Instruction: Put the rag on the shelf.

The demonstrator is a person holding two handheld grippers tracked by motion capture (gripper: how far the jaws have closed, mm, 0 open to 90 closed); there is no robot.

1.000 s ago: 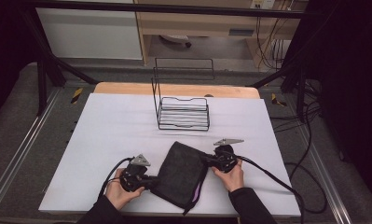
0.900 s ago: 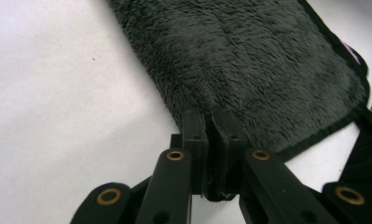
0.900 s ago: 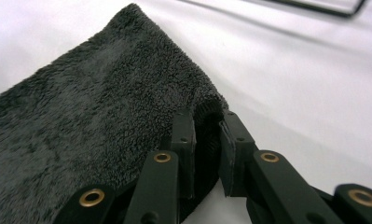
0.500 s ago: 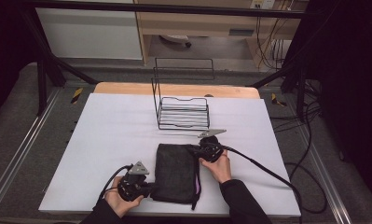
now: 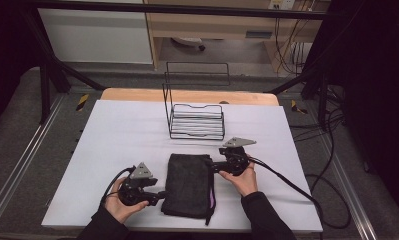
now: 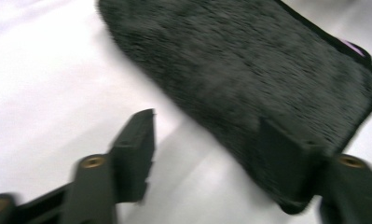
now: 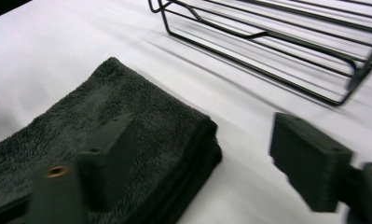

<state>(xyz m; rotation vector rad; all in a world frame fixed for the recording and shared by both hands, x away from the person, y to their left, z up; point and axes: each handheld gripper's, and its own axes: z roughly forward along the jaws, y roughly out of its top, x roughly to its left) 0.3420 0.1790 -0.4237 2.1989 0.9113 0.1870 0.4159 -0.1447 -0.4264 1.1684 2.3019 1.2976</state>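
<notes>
a white sheet covers the table (image 5: pixel 117 145), with a strip of bare wood at its far edge and dark floor and cables around it. one black wire rack (image 5: pixel 196 120) stands toward the far middle, well clear of the hands. one folded dark towel (image 5: pixel 188 184) lies flat at the near middle, nothing on it and nothing between it and the rack. the left gripper (image 5: pixel 159 196) sits at the towel's near left edge, the right gripper (image 5: pixel 213 165) at its far right corner. both have just been opening: each pair of jaws stands apart, pressing on nothing. the left gripper view adds the towel's pile and a purple tag (image 6: pixel 352 46) at its edge; one jaw hangs over the cloth, the other over bare sheet. the right gripper view shows the folded corner's stacked layers and the rack's wires close behind.
</notes>
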